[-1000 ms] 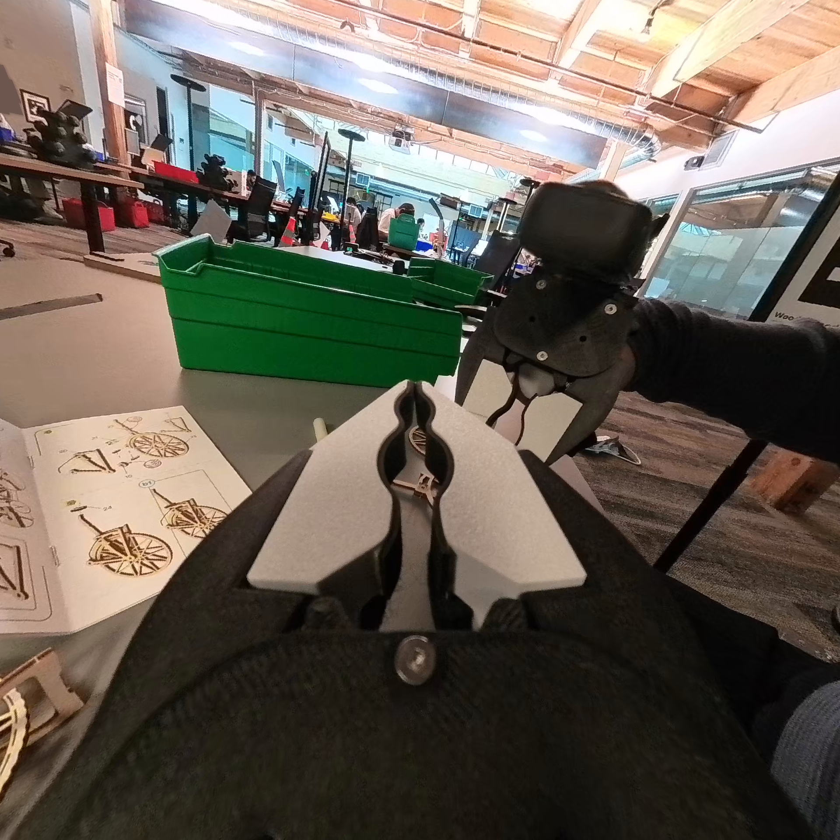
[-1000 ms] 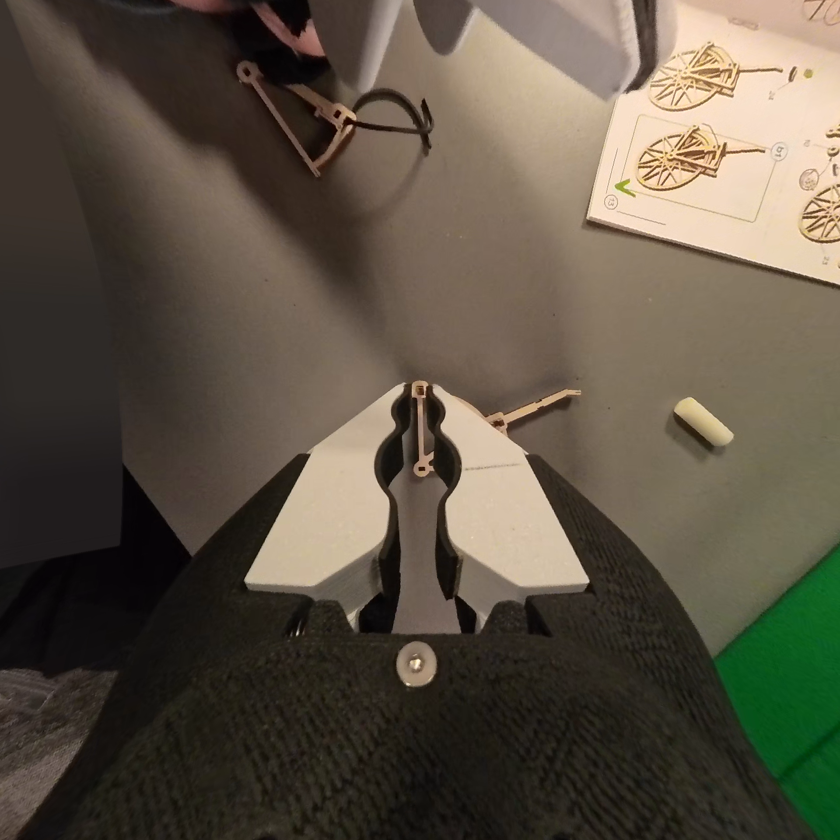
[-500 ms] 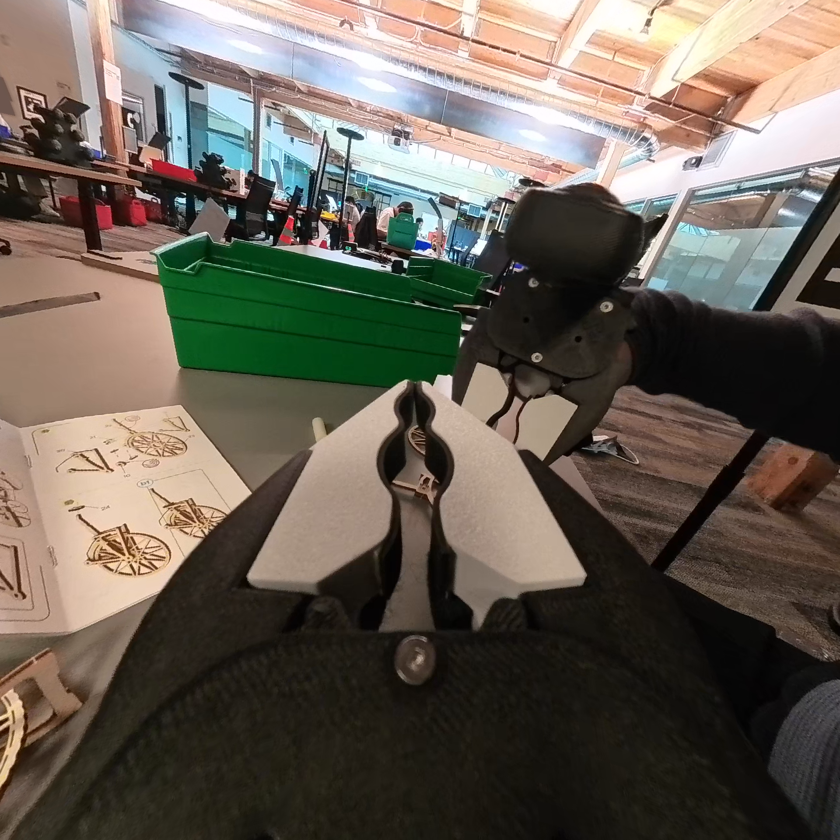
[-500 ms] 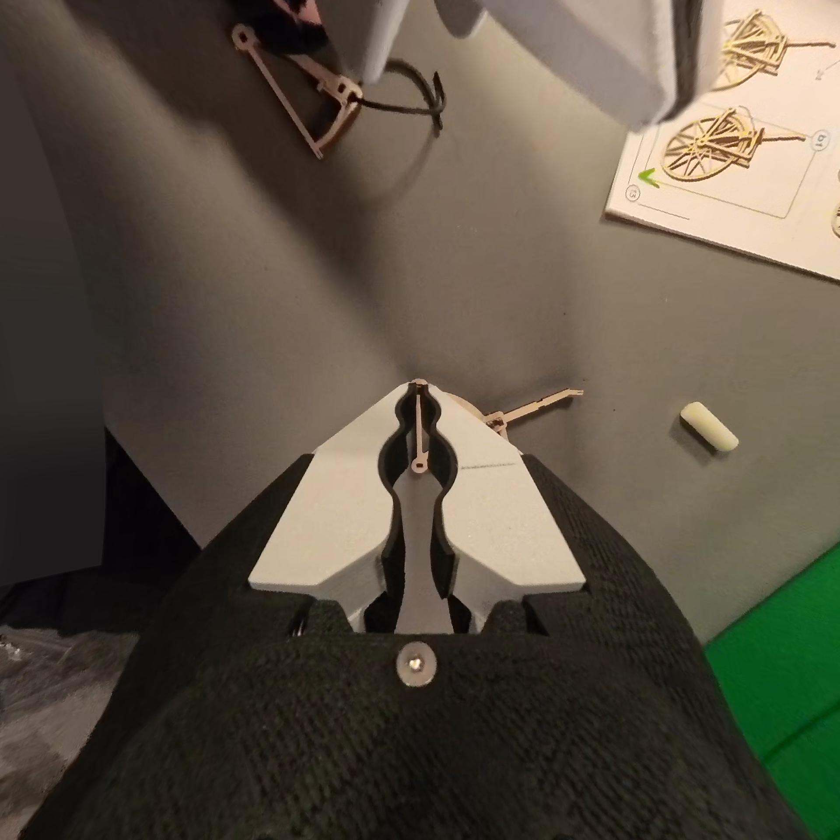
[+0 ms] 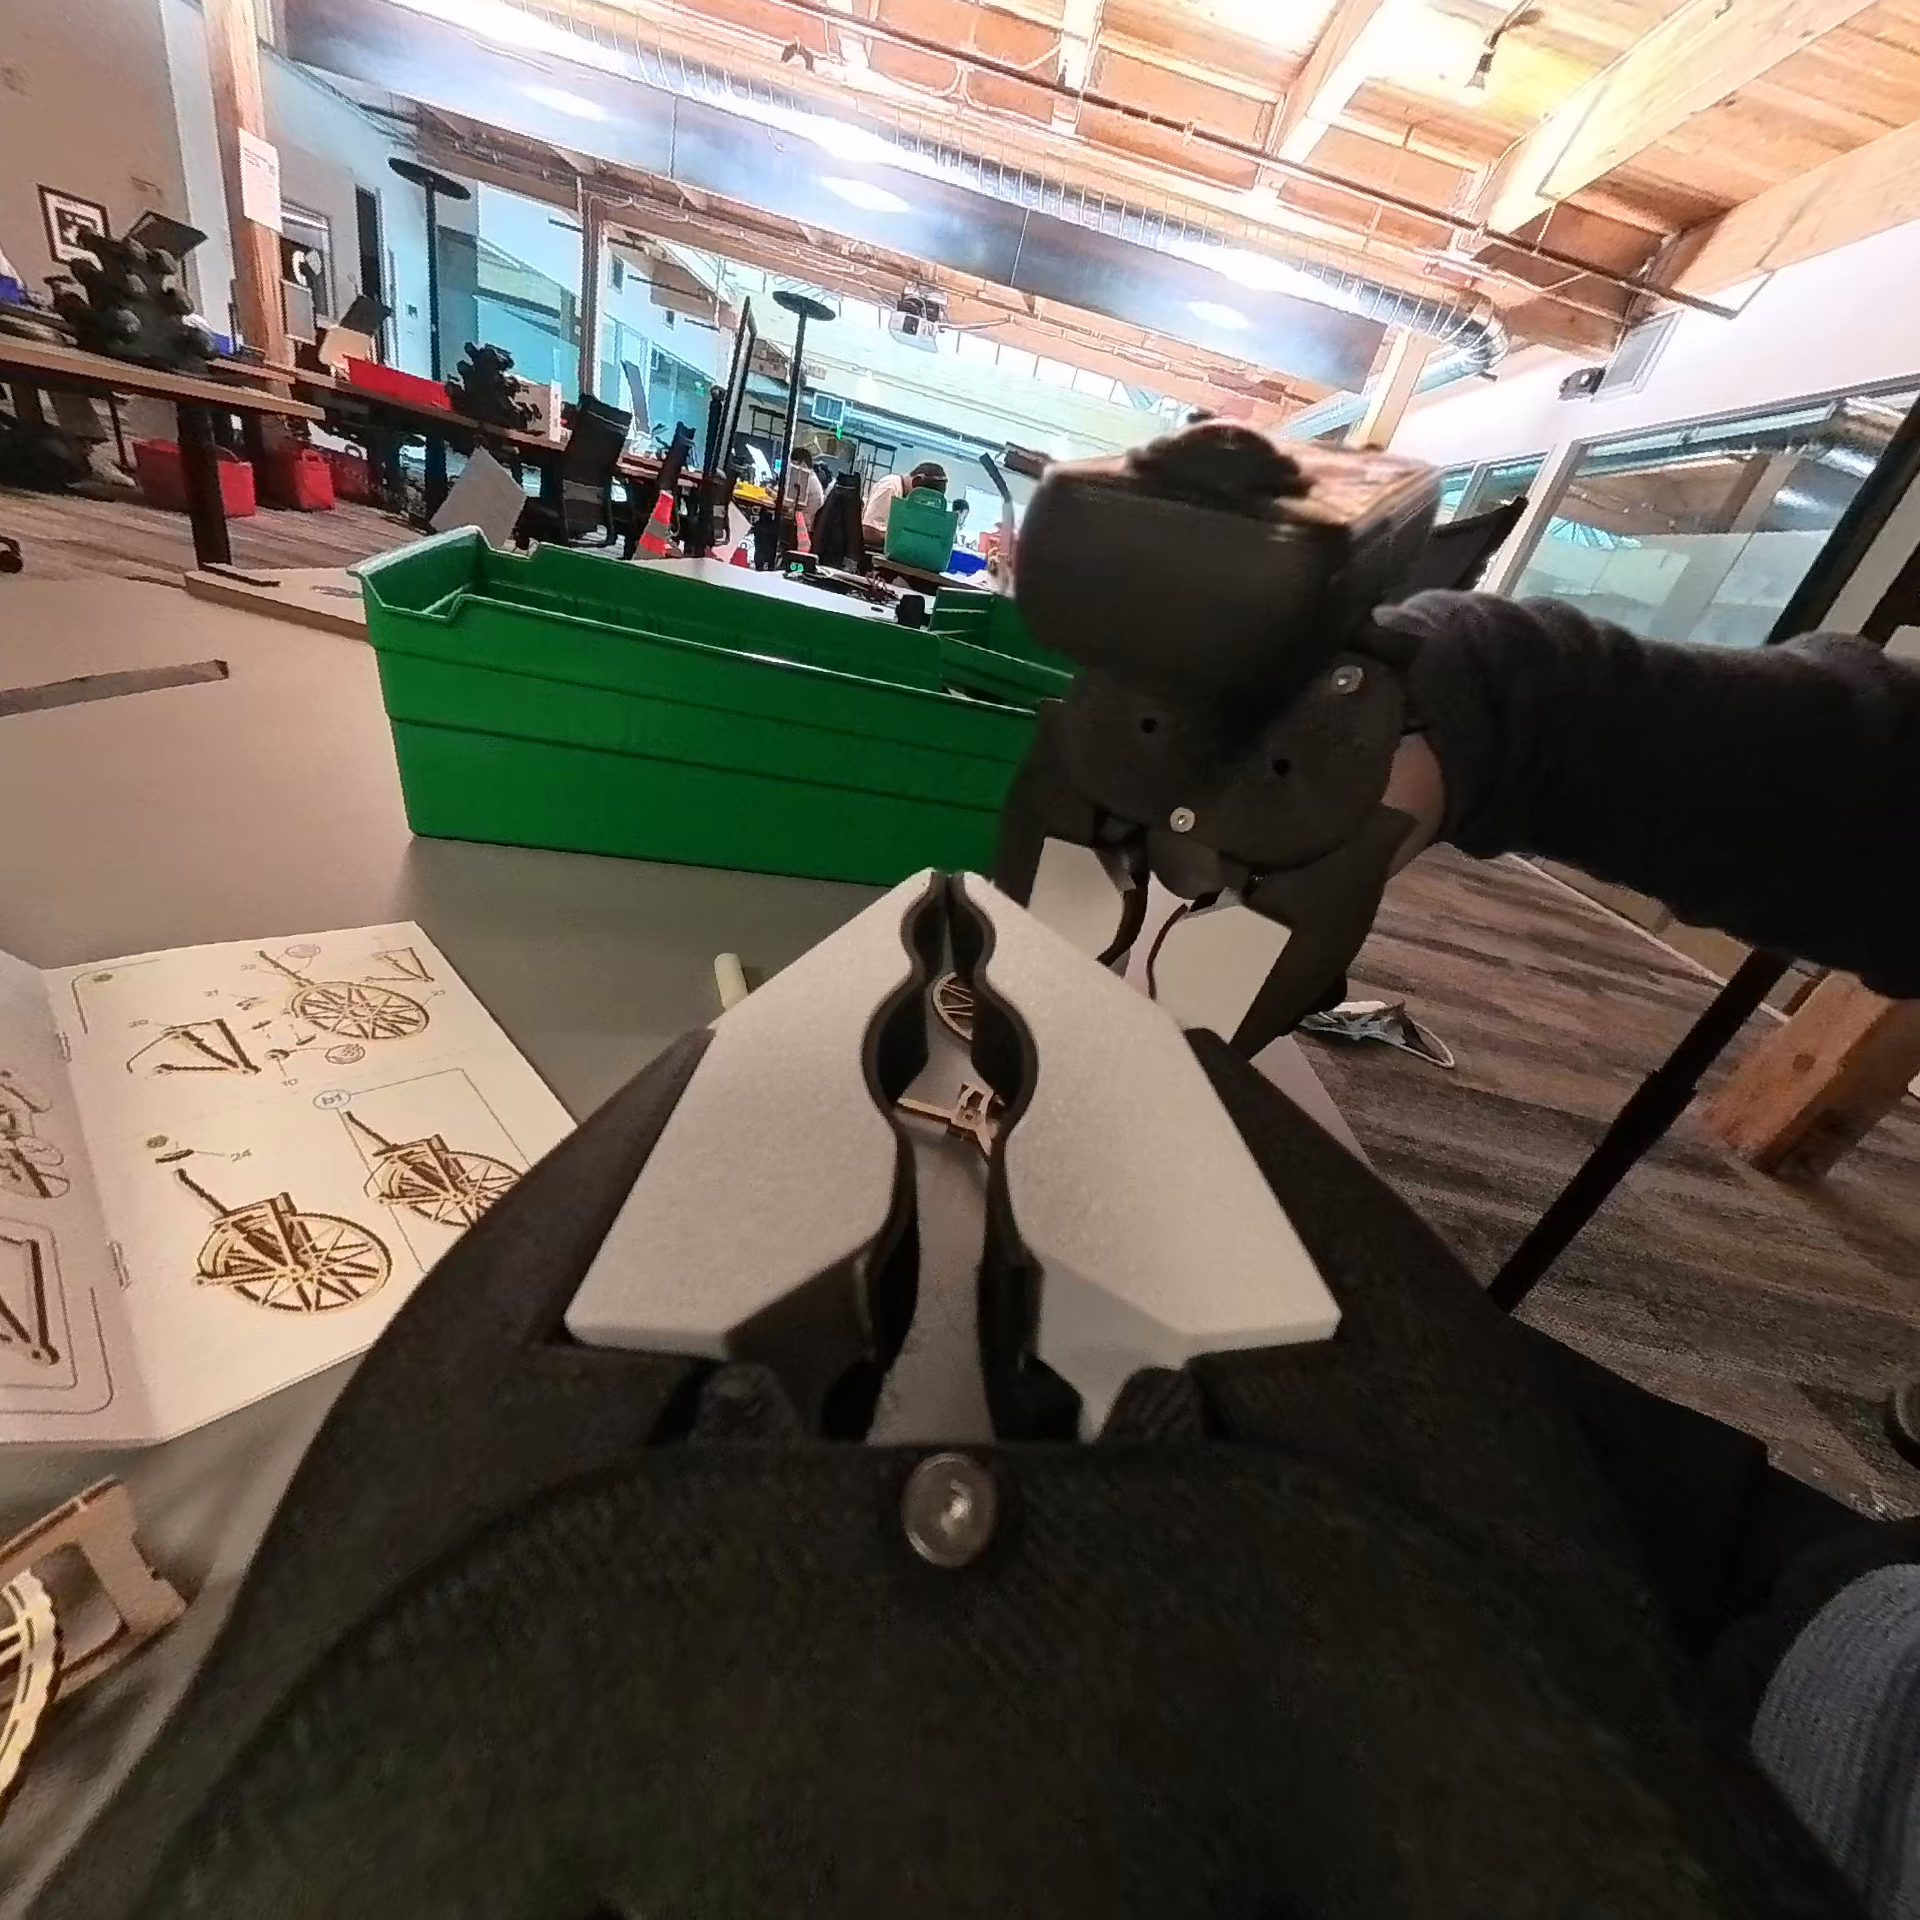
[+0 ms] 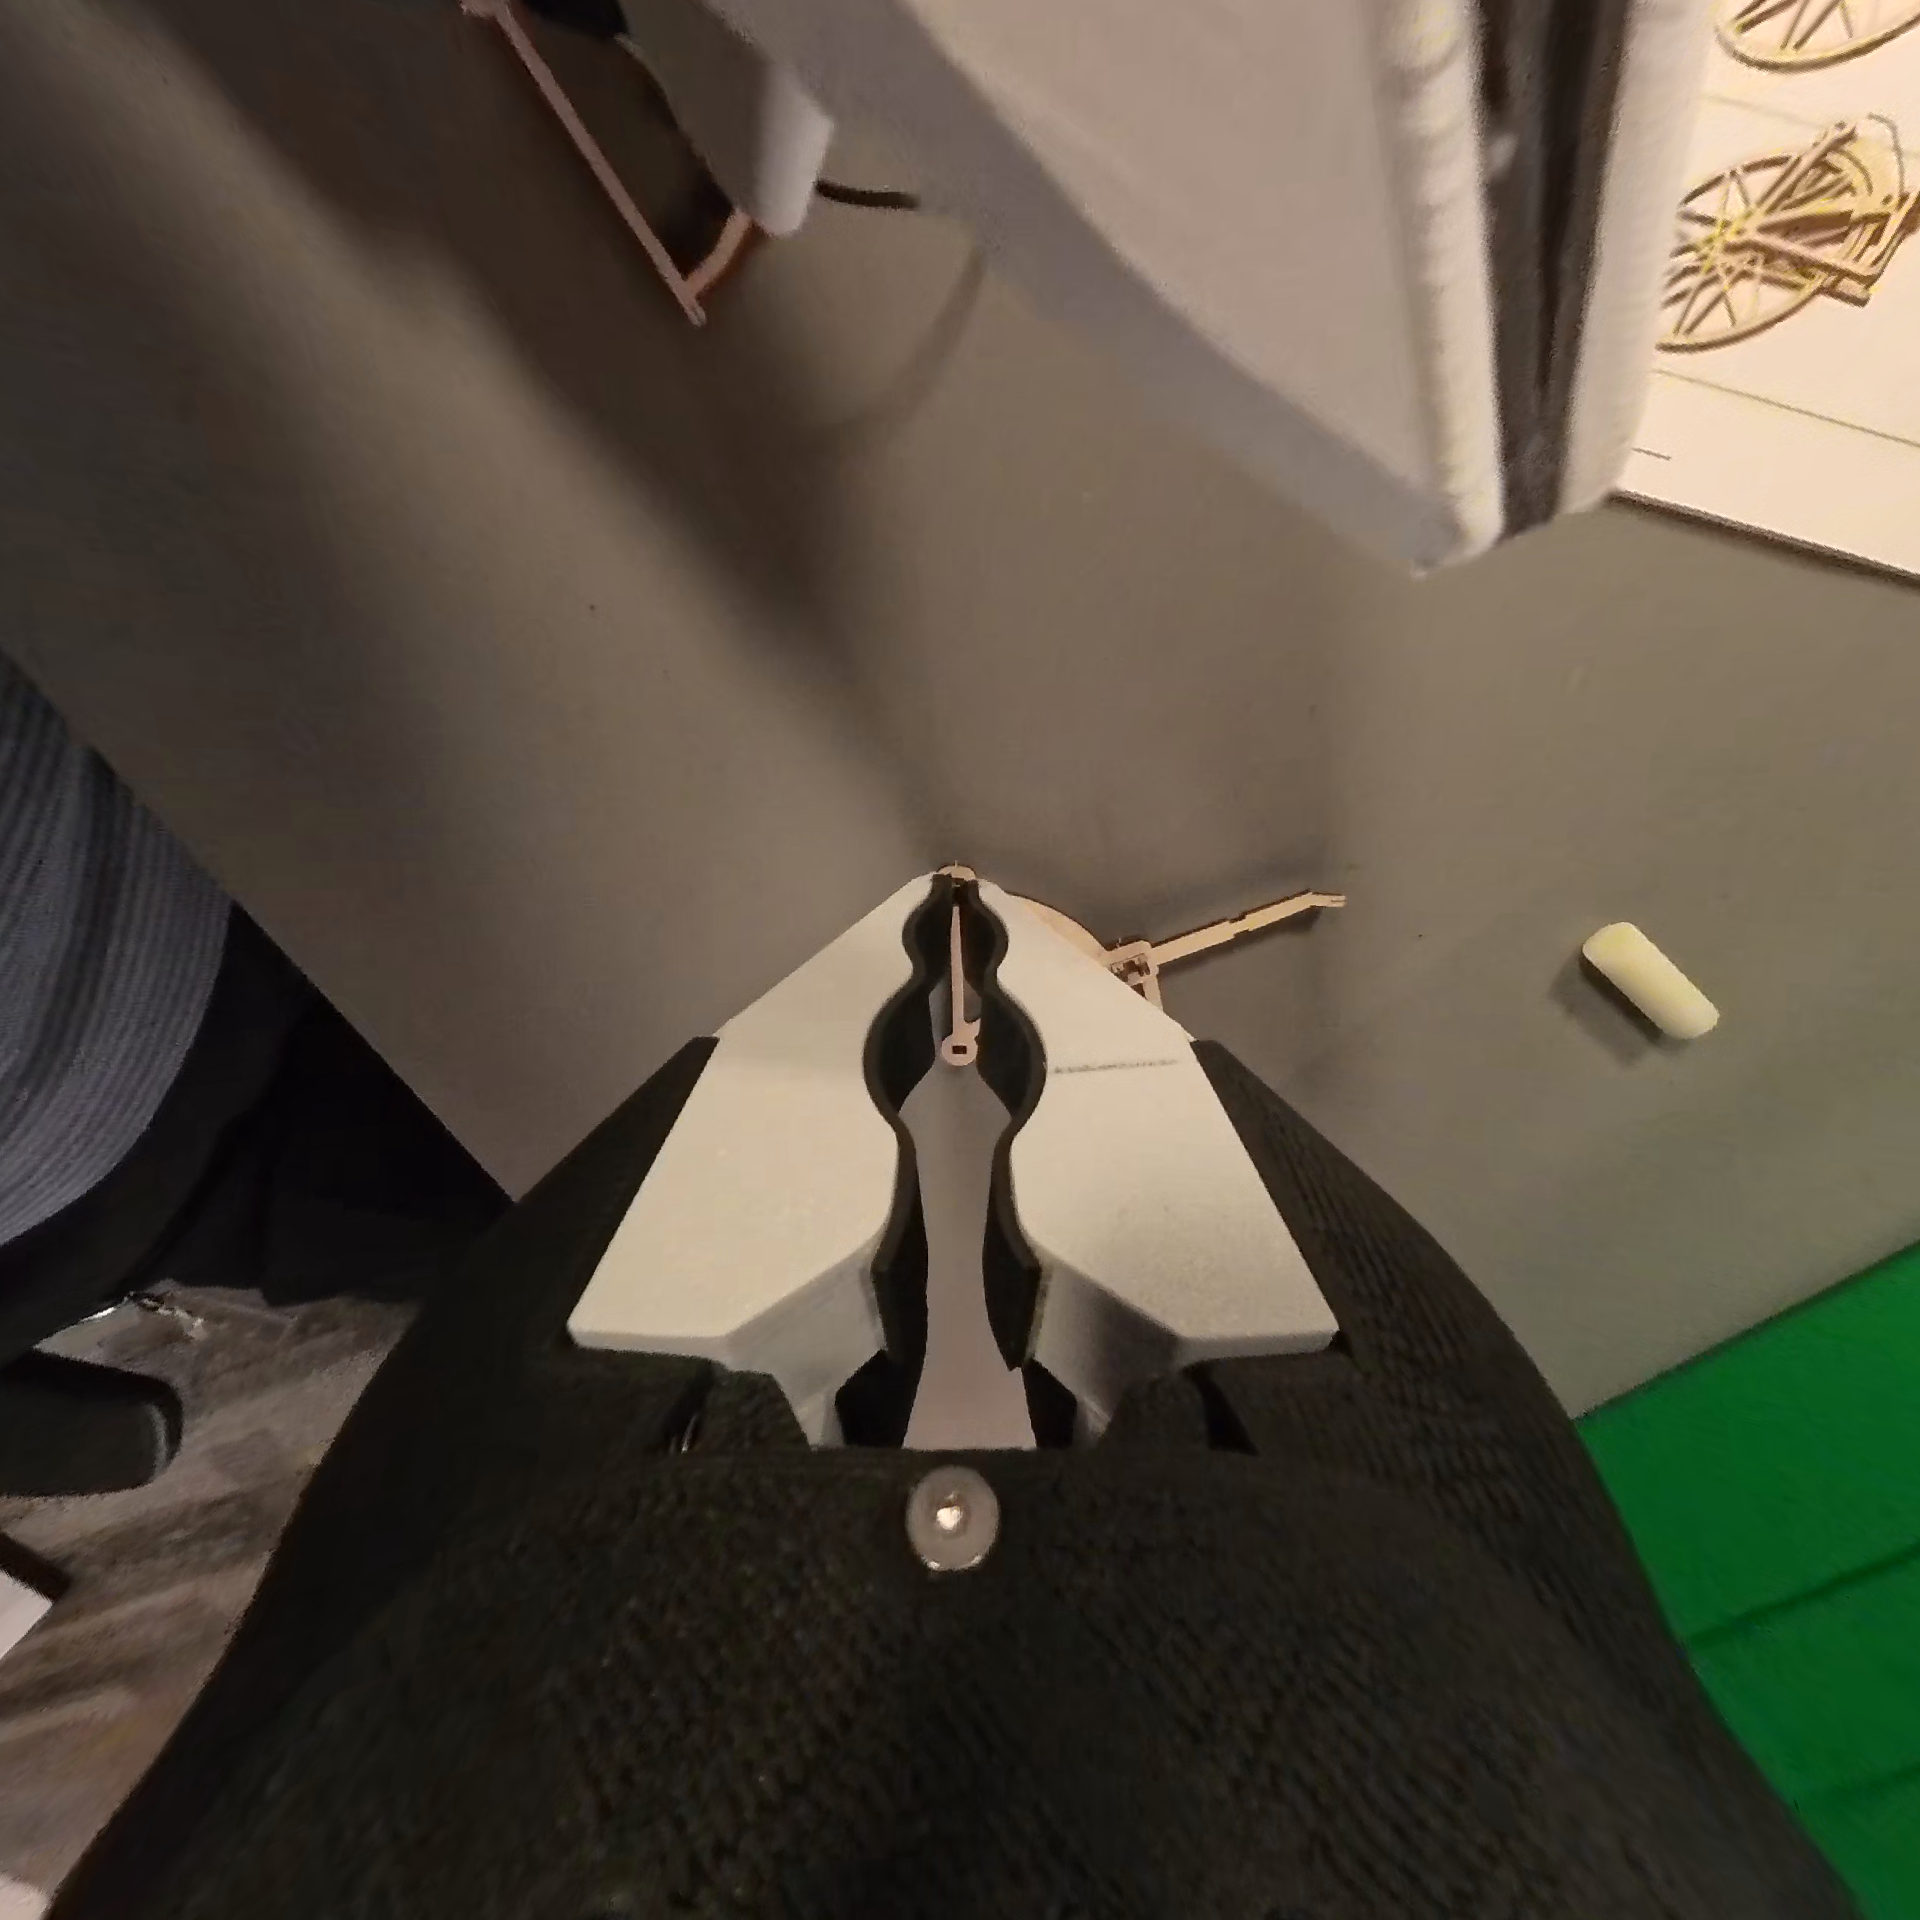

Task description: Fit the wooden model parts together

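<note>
My left gripper (image 5: pixel 951 883) is shut on a thin wooden frame part (image 5: pixel 961 1107), seen in the gap between its fingers with a spoked wooden wheel (image 5: pixel 956 1003). In the right wrist view the left gripper (image 6: pixel 1507 520) looms at the top, the frame (image 6: pixel 623 177) hanging behind its fingers. My right gripper (image 6: pixel 954 878) is shut on a thin wooden rod (image 6: pixel 961 987) above the grey table (image 6: pixel 520 623). A wheel part with a stick (image 6: pixel 1226 925) shows just beyond its fingers, partly hidden. In the left wrist view the right gripper (image 5: pixel 1153 935) hangs close ahead, pointing down.
An instruction booklet (image 5: pixel 260 1143) lies to the left. Stacked green bins (image 5: pixel 675 748) stand behind. A small white peg (image 6: pixel 1647 992) lies on the table. A wooden assembly (image 5: pixel 62 1590) sits at the lower left. A person's dark sleeve (image 5: pixel 1662 769) reaches in from the right. The tips of one gripper are about 12 cm away from the tips of the other.
The two grippers have drawn closer together: each looms larger in the other's view. Both stay shut on their parts.
</note>
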A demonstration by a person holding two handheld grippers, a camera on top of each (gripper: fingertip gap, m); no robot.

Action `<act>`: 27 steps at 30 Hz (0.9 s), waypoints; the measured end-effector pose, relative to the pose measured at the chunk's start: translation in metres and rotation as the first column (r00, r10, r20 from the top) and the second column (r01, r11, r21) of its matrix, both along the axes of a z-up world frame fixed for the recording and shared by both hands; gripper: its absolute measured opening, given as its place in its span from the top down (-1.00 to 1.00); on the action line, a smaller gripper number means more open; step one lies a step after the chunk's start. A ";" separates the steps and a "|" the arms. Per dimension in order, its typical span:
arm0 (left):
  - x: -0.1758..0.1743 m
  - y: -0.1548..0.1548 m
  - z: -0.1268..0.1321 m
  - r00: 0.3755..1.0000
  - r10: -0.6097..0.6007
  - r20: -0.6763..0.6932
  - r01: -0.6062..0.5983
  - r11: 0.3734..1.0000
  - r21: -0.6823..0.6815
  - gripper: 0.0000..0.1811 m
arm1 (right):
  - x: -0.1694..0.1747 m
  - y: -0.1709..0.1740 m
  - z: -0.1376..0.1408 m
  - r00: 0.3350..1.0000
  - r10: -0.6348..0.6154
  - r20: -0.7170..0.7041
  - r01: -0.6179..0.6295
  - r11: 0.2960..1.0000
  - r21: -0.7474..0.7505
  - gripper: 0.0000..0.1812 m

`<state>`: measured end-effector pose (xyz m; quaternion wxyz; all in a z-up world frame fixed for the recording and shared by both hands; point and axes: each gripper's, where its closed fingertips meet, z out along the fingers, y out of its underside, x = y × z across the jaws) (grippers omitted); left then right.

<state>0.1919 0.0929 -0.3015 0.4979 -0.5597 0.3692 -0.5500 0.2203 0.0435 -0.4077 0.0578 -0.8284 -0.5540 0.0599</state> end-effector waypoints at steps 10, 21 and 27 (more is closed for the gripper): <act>0.000 0.000 0.000 1.000 0.005 0.002 -0.005 1.000 0.005 1.00 | 0.000 0.000 -0.001 1.000 0.005 0.027 -0.004 1.000 -0.019 1.00; -0.002 -0.001 0.002 1.000 0.018 0.007 -0.019 0.999 0.030 1.00 | -0.006 0.002 0.001 0.998 -0.053 -0.044 0.058 0.991 0.122 1.00; -0.002 -0.002 0.003 1.000 0.023 0.012 -0.023 0.999 0.038 1.00 | -0.010 -0.005 0.018 0.951 -0.128 -0.282 0.205 0.943 0.262 0.63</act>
